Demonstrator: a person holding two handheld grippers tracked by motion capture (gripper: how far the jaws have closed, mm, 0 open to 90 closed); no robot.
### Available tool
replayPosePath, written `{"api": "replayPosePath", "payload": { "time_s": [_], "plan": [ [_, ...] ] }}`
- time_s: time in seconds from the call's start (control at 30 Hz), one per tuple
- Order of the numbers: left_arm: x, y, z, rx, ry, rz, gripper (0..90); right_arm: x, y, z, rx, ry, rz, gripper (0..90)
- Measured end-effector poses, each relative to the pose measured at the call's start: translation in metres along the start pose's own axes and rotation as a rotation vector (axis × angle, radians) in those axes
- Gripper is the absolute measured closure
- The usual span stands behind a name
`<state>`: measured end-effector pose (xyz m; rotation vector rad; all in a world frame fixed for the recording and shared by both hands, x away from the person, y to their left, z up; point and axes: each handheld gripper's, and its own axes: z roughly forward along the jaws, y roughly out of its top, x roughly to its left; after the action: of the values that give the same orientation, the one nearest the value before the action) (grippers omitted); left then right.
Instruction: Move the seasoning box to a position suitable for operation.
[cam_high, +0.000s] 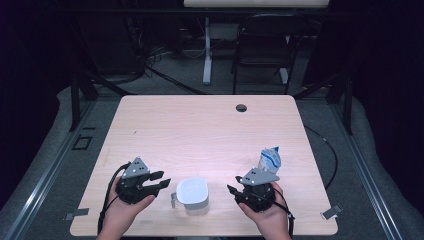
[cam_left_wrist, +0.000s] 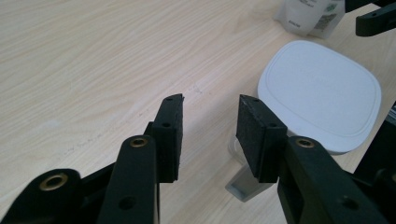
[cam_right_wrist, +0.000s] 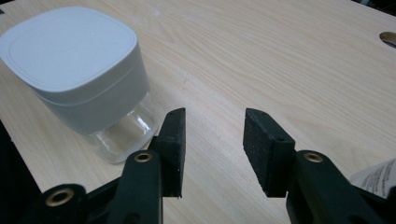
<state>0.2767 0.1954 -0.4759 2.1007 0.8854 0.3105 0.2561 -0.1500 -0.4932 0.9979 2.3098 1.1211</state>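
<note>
We hold a gripper in each hand over a pale wooden table (cam_high: 200, 125), and between them stands a white container (cam_high: 193, 194) with a rounded square lid, near the table's front edge at about six o'clock. In the high view the left gripper (cam_high: 161, 180) sits at nine o'clock from the container, its jaws pointing toward three o'clock at it, close by but not touching. The right gripper (cam_high: 231, 190) sits at three o'clock from the container, its jaws pointing toward nine o'clock, also apart from it. In the left gripper view our jaws stand parted with bare tabletop between the pads (cam_left_wrist: 254, 130), and nothing is held; the container's lid (cam_left_wrist: 320, 93) lies at about two o'clock from them, with a grey tab (cam_left_wrist: 243, 184) sticking out at its base near the right jaw. In the right gripper view our jaws are likewise parted over bare wood and grip nothing; the container (cam_right_wrist: 77, 70) stands at about ten o'clock from them, its white upper part over a clear lower part (cam_right_wrist: 121, 135). A white and blue pouch (cam_high: 270, 160) stands upright at twelve o'clock from the right gripper, just behind it. A dark round hole (cam_high: 241, 107) marks the table's far side.
</note>
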Motion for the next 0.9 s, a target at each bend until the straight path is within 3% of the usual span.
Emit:
{"api": "replayPosePath", "payload": {
  "time_s": [0.13, 0.33, 0.47, 0.6, 0.7, 0.9],
  "plan": [
    [-0.001, 0.002, 0.001, 0.0, -0.008, -0.009, 61.8, -0.001, 0.007, 0.0, 0.011, 0.021, 0.006, 62.2],
    [-0.011, 0.0, -0.003, -0.004, -0.026, 0.038, 64.1, 0.006, 0.011, 0.005, 0.002, 0.068, -0.001, 64.5],
    [-0.017, -0.005, -0.007, 0.009, -0.032, 0.062, 65.7, 0.014, 0.009, 0.005, -0.007, 0.075, -0.024, 67.5],
    [-0.017, -0.008, -0.008, 0.001, -0.039, 0.049, 67.6, 0.015, 0.004, 0.004, -0.008, 0.061, -0.027, 70.5],
    [-0.019, -0.008, -0.007, -0.005, -0.045, 0.052, 72.0, 0.015, 0.001, 0.005, -0.009, 0.055, -0.024, 73.0],
    [-0.031, -0.005, 0.0, -0.006, -0.064, 0.099, 87.4, 0.017, -0.002, 0.008, -0.004, 0.064, -0.034, 78.4]
  ]
}}
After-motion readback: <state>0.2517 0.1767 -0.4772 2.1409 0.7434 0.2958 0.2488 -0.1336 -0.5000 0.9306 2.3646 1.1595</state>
